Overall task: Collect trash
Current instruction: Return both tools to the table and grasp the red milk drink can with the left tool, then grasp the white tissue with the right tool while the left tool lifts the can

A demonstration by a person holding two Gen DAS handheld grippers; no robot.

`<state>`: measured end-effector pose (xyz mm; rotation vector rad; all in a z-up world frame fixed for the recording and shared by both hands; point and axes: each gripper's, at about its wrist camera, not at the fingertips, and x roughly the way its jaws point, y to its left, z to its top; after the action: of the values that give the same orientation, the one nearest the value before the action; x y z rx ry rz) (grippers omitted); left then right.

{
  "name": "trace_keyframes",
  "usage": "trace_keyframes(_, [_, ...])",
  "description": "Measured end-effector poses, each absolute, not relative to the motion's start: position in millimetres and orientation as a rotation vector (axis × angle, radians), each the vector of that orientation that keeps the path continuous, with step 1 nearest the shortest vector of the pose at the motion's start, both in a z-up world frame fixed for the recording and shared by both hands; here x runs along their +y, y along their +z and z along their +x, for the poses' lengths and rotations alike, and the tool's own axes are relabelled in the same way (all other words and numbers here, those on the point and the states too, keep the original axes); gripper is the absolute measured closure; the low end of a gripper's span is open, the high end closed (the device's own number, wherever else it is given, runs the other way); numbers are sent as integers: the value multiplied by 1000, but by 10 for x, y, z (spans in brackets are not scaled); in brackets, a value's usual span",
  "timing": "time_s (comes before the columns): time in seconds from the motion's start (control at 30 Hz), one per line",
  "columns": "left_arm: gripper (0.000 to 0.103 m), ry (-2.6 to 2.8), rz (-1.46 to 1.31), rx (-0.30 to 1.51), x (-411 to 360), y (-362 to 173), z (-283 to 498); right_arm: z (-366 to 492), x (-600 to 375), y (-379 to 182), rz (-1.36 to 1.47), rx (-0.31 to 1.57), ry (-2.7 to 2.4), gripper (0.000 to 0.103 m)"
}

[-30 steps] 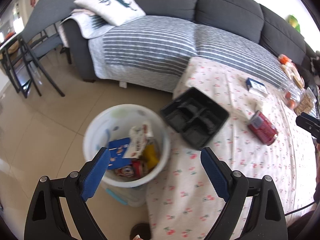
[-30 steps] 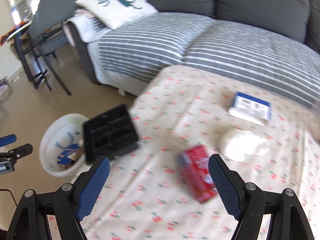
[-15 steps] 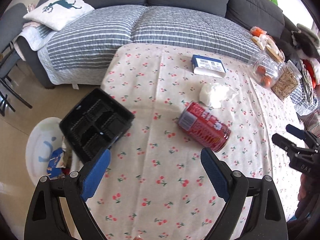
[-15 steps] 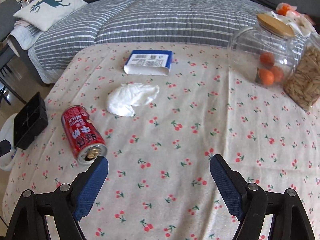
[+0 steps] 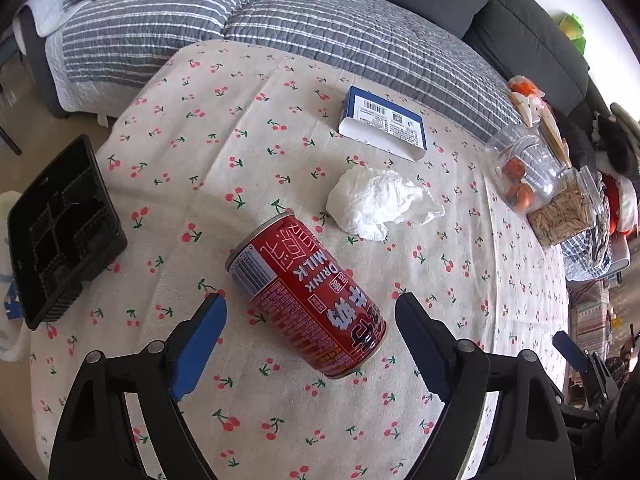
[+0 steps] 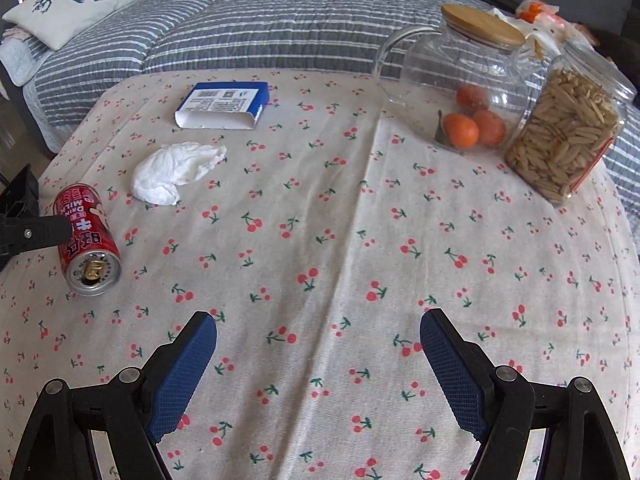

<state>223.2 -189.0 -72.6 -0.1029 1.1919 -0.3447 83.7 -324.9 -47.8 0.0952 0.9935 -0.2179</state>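
Observation:
A red milk-drink can [image 5: 306,296] lies on its side on the cherry-print tablecloth [image 5: 224,128]. My left gripper [image 5: 310,312] is open, its blue fingers on either side of the can's near end without touching it. Beyond the can lie a crumpled white tissue [image 5: 376,204] and a blue-and-white box [image 5: 384,128]. A black plastic tray [image 5: 60,224] overhangs the table's left edge. In the right wrist view the can [image 6: 86,240], tissue [image 6: 176,172] and box [image 6: 224,104] sit at the left. My right gripper [image 6: 318,344] is open and empty above bare cloth.
A glass jug with oranges [image 6: 468,80] and a jar of seeds [image 6: 564,136] stand at the table's back right. A white bin [image 5: 6,312] shows on the floor at the left, under the tray. A striped grey sofa [image 6: 260,24] runs behind the table.
My left gripper swung right from over the bin to the table and closed in on the red can. My right gripper moved right and back, away from the can.

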Motion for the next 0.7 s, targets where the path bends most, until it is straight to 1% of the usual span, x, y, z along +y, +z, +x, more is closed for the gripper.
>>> trace_keyframes(0.03, [19, -345, -102, 1195, -1910, -746, 2243, 826, -3265, -484, 94, 995, -218, 16])
trace_keyframes(0.1, [26, -342, -93, 1204, -1941, -794, 2264, 808, -3290, -496, 94, 999, -216, 16])
trace_keyframes(0.17, [28, -355, -86, 1216, -1966, -846, 2289, 802, -3309, -510, 94, 1004, -216, 16])
trace_keyframes(0.3, [37, -361, -64, 1211, -1945, -809, 2294, 810, -3343, -543, 99, 1018, -232, 16])
trace_keyframes(0.4, [40, -367, -36, 1190, -1868, -729, 2279, 833, -3351, -552, 102, 1021, -237, 16])
trace_keyframes(0.57, [42, -366, -34, 1147, -1603, -545, 2238, 962, -3334, -562, 123, 1022, -242, 16])
trace_keyframes(0.7, [42, -357, -20, 1112, -1372, -436, 2199, 1158, -3285, -582, 192, 1026, -232, 16])
